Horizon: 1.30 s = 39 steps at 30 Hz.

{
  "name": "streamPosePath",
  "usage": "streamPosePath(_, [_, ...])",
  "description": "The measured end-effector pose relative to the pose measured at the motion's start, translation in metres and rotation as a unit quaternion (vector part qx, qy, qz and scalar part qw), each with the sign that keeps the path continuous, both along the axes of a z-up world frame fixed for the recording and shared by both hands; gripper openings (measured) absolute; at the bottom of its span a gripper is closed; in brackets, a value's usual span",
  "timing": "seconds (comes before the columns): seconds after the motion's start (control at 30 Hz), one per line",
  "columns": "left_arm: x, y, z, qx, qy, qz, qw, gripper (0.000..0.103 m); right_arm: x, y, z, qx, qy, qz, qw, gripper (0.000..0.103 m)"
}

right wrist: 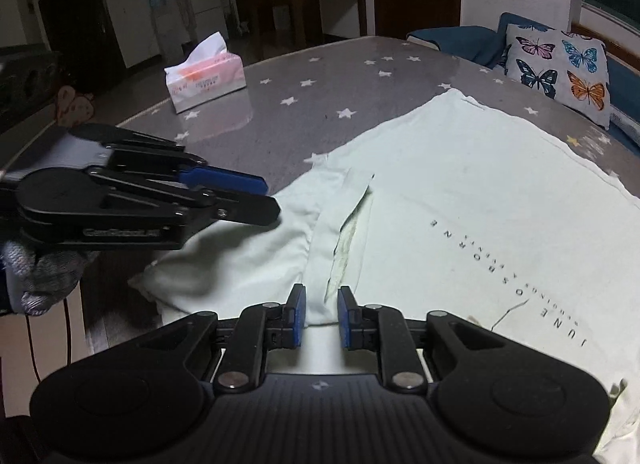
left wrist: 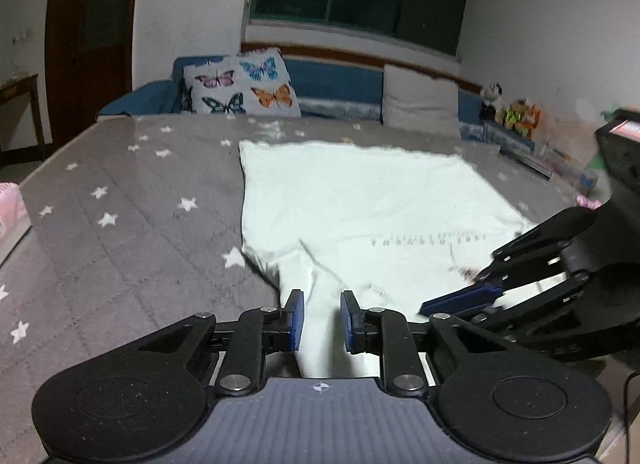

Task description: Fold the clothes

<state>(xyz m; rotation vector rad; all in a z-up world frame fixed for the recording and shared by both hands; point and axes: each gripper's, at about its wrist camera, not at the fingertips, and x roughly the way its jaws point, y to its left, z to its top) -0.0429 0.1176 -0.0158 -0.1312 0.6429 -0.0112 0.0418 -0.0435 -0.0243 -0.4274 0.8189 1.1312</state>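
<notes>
A pale white T-shirt [left wrist: 360, 200] with dark lettering lies spread on the grey star-patterned table [left wrist: 120, 200]; it also shows in the right wrist view [right wrist: 480, 184]. My left gripper [left wrist: 322, 318] is open, its blue pads on either side of a bunched sleeve [left wrist: 320, 324] at the near edge, not pinching it. My right gripper [right wrist: 321, 316] is open over the shirt's near edge, by the collar opening [right wrist: 352, 224]. The right gripper shows at the right of the left wrist view [left wrist: 460, 300], and the left gripper shows at the left of the right wrist view [right wrist: 248, 200].
A tissue box [right wrist: 204, 72] stands on the table's far left side. A butterfly cushion [left wrist: 240, 84] and a grey cushion [left wrist: 420, 96] sit on the blue sofa behind the table. Toys [left wrist: 516, 112] lie at the right. Dark furniture stands behind.
</notes>
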Motion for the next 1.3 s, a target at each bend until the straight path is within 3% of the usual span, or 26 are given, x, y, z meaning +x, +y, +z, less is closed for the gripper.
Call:
streamPosePath(0.17, [-0.002,-0.005,-0.011,0.018,0.007,-0.012,0.9997,0.022,-0.002,-0.011,-0.003,-0.006,0.001,-0.007,1.0,0.013])
streamPosePath(0.33, [-0.016,-0.011,-0.001,0.037,-0.008,-0.021,0.9991,0.022,-0.002,-0.02,0.007,0.012,-0.006,-0.023,1.0,0.013])
streamPosePath(0.53, [-0.039,-0.01,0.006,0.041,-0.01,-0.023,0.9989,0.022,-0.013,-0.01,0.019,0.044,-0.017,-0.002,0.999,0.014])
streamPosePath(0.83, [-0.068,-0.017,-0.003,0.06,0.016,-0.038,0.9973,0.023,-0.034,0.003,-0.002,-0.002,-0.023,0.048,0.999,0.015])
streamPosePath(0.97, [-0.075,-0.024,0.007,0.079,-0.004,-0.043,0.996,0.03,-0.042,-0.008,0.007,0.0,-0.032,0.051,0.998,0.015])
streamPosePath(1.1, [-0.075,-0.033,0.013,0.091,-0.023,-0.059,0.9939,0.031,-0.052,-0.016,0.009,-0.004,-0.033,0.061,0.998,0.018])
streamPosePath(1.3, [-0.067,-0.043,0.0,0.113,-0.002,-0.079,0.9905,0.031,-0.071,-0.017,0.007,-0.015,-0.058,0.091,0.994,0.018])
